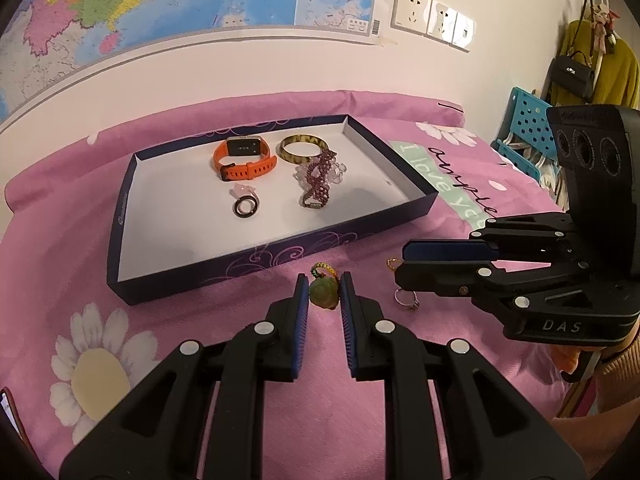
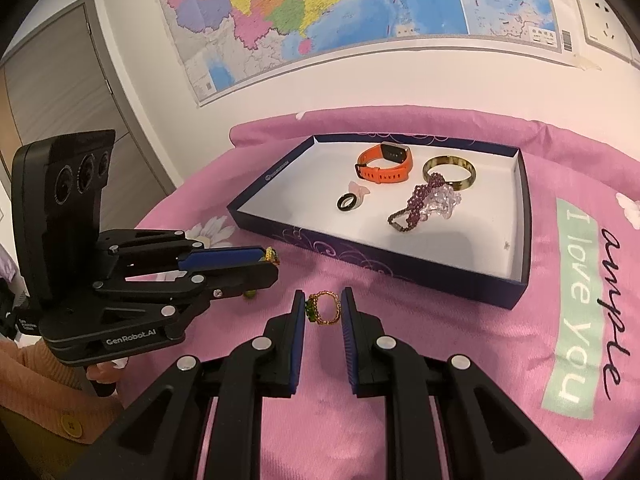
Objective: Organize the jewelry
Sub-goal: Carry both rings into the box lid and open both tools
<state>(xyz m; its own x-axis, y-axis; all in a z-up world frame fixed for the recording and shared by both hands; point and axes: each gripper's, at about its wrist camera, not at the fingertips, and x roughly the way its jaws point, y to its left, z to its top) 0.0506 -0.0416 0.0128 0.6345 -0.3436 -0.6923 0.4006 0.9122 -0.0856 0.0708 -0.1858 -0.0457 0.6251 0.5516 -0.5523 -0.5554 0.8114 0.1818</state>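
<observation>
In the left wrist view, the right gripper [image 1: 404,266] covers most of a gold beaded ring [image 1: 393,263], leaving only a loop by the fingers. Beneath it, the silver ring [image 1: 406,300] is too small to make out its setting. In the right wrist view, the left gripper [image 2: 266,262] hides nearly all of the green pendant [image 2: 250,294]. The phone [image 1: 10,412] is cut off by the left picture edge. Whether either gripper's fingers touch their piece cannot be told.

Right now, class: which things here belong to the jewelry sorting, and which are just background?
Job:
- box tray
- orange watch
- bangle
- purple beaded bracelet
- black ring
- green pendant
- gold beaded ring
- silver ring

Background:
- wall map
- sockets
- black handbag
</observation>
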